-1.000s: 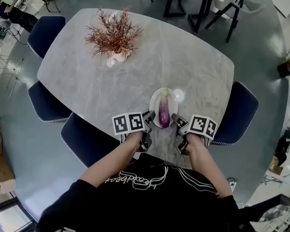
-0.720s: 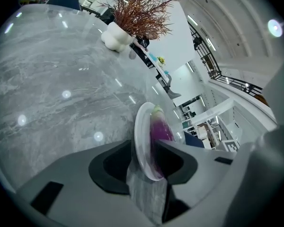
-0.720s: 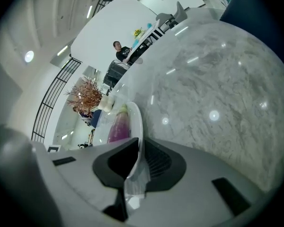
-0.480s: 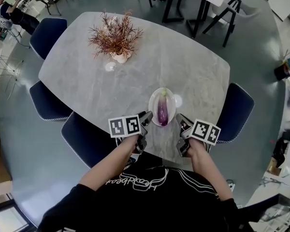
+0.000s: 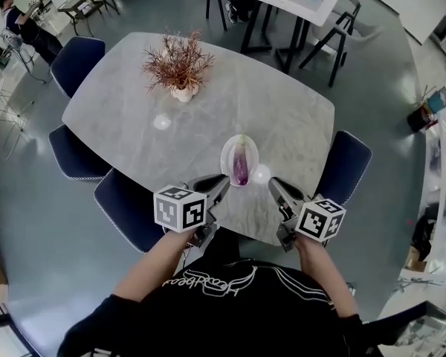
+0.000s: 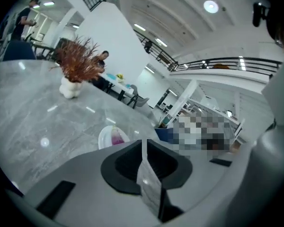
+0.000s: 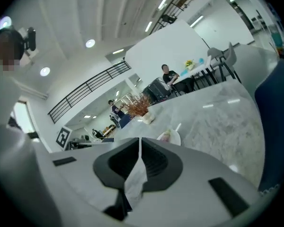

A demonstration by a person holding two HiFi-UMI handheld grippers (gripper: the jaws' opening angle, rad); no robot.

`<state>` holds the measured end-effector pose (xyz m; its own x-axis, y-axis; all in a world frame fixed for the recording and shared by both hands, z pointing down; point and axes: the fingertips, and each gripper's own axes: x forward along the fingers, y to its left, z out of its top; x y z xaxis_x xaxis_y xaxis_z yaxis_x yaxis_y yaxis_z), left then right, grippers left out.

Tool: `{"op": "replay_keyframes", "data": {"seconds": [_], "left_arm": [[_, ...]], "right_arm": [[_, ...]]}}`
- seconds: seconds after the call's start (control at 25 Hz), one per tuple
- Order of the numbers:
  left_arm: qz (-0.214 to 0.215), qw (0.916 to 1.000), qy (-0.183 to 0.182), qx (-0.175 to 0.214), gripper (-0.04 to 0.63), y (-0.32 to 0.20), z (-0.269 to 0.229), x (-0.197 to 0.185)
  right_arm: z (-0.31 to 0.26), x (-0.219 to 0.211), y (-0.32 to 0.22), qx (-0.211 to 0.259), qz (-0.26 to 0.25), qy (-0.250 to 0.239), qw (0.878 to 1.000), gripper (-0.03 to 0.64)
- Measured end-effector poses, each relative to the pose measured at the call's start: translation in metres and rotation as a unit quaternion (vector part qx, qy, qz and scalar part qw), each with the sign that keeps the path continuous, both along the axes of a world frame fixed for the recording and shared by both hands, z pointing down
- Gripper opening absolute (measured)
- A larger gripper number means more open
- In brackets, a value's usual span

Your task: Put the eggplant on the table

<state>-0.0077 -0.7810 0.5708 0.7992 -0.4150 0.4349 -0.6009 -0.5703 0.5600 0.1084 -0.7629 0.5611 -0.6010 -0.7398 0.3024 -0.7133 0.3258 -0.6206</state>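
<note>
Head view, eggplant: the eggplant lies lengthwise on the white plate, near your edge of the grey table; it is not yet on the tabletop itself.
Head view, grippers: you hold the left gripper and the right gripper either side of the plate's near end, apart from it, so either one looks able to reach in.
Head view, room to work: the plant stands well apart at the far end, which leaves bare marble round the plate for setting down.
Left gripper view, jaws: your left gripper has just been closing; its pads now meet along a thin seam with nothing between them.
Left gripper view, target: the plate and eggplant sit just past the jaw tips, slightly left of the line you point along.
Right gripper view, jaws: your right gripper is pressed together too, and empty.
Right gripper view, target: the plate shows just right of the tips, with the plant behind.
Step, as I judge it: the approach only; whichever gripper you use must spread its jaws before it can take the eggplant.
</note>
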Motion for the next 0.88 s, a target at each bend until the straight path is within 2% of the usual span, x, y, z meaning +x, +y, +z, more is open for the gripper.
{"op": "replay_keyframes", "data": {"seconds": [0.12,0.24,0.36,0.48,0.64,0.76,0.88], "left_arm": [[0.054,0.9960,0.009,0.071,0.014,0.032,-0.039,0.011],[0.100,0.9857,-0.007,0.135,0.009,0.071,-0.070,0.019],[0.138,0.9752,-0.001,0.174,0.009,0.114,-0.100,0.024],[0.163,0.9675,0.012,0.193,0.009,0.151,-0.126,0.023],[0.172,0.9613,0.000,0.215,0.009,0.182,-0.144,0.012],[0.161,0.9643,0.008,0.210,0.009,0.198,-0.149,-0.003],[0.153,0.9676,0.018,0.200,0.009,0.211,-0.148,-0.012]], "right_arm": [[-0.029,-0.009,0.026,0.041,-0.053,0.047,0.997,0.020],[-0.056,-0.025,0.056,0.076,-0.101,0.096,0.987,0.020],[-0.086,-0.041,0.092,0.113,-0.135,0.104,0.979,0.020],[-0.108,-0.052,0.126,0.141,-0.163,0.109,0.970,0.020],[-0.121,-0.058,0.156,0.162,-0.174,0.139,0.961,0.020],[-0.126,-0.065,0.174,0.171,-0.179,0.163,0.955,0.020],[-0.129,-0.075,0.191,0.170,-0.181,0.152,0.957,0.020]]}}
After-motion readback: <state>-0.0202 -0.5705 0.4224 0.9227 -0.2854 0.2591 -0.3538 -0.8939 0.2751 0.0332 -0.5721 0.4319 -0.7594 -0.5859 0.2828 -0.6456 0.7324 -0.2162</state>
